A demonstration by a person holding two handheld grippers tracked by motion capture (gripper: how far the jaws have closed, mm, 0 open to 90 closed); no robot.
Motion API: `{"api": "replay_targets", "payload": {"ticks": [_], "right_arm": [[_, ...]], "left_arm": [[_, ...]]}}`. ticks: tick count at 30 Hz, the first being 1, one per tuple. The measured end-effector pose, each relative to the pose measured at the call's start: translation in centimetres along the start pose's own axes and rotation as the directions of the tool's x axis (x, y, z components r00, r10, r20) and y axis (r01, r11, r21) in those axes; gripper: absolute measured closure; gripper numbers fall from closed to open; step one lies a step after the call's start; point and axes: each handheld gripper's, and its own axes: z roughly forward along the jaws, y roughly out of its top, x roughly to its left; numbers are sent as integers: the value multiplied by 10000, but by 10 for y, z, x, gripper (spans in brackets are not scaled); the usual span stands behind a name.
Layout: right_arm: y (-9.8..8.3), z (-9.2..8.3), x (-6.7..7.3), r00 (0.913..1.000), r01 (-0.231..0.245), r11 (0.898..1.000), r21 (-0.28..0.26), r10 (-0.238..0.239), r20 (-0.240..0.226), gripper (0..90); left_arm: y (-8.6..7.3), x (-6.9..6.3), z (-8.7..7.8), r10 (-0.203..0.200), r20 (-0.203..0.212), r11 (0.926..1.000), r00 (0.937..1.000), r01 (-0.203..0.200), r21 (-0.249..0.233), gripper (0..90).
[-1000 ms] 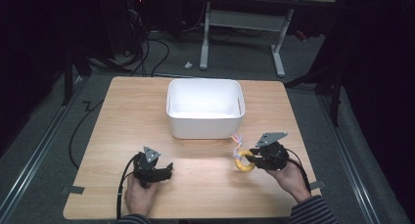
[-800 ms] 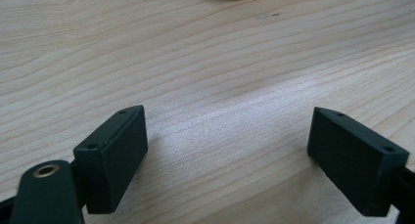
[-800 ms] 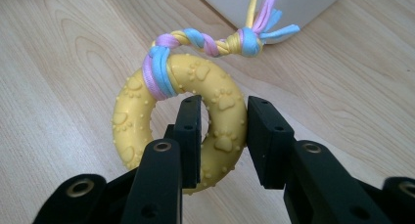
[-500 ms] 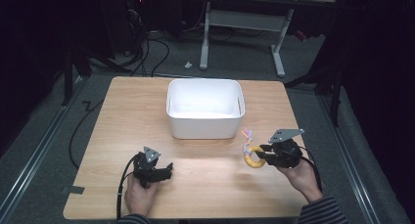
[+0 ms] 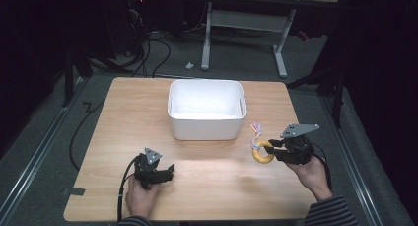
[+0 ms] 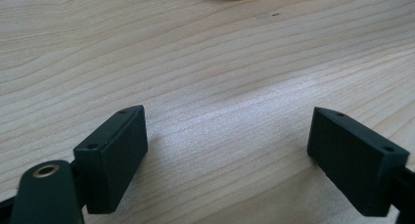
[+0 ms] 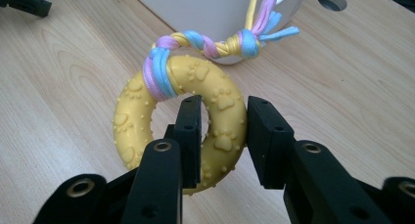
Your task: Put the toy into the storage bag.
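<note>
Wooden table [image 5: 123,112] in a dark room, with a white bin [image 5: 206,109] at its centre. Right gripper [image 7: 222,136] clamps a yellow ring toy [image 7: 181,119] just right of the bin. Left gripper [image 5: 156,170] rests open, empty. Best lift clear of the rim before releasing.

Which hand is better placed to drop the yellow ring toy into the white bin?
Right. The right gripper is shut on the ring toy, held beside the bin. The left gripper is open with nothing between its jaws, low over the table.
</note>
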Motion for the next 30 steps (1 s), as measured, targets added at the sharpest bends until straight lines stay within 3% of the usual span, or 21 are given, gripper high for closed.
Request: {"api": "replay_targets", "payload": {"ticks": [15,30], "right_arm": [[25,-14,-4,9998,155,9992,-363,-150,147,685],[52,-16,-8,9996,274,9980,-568,-269,96,685]], "left_arm": [[0,0,0,2,2,10000,10000,-2,1,153],[0,0,0,2,1,10000,10000,-2,5,152]]}}
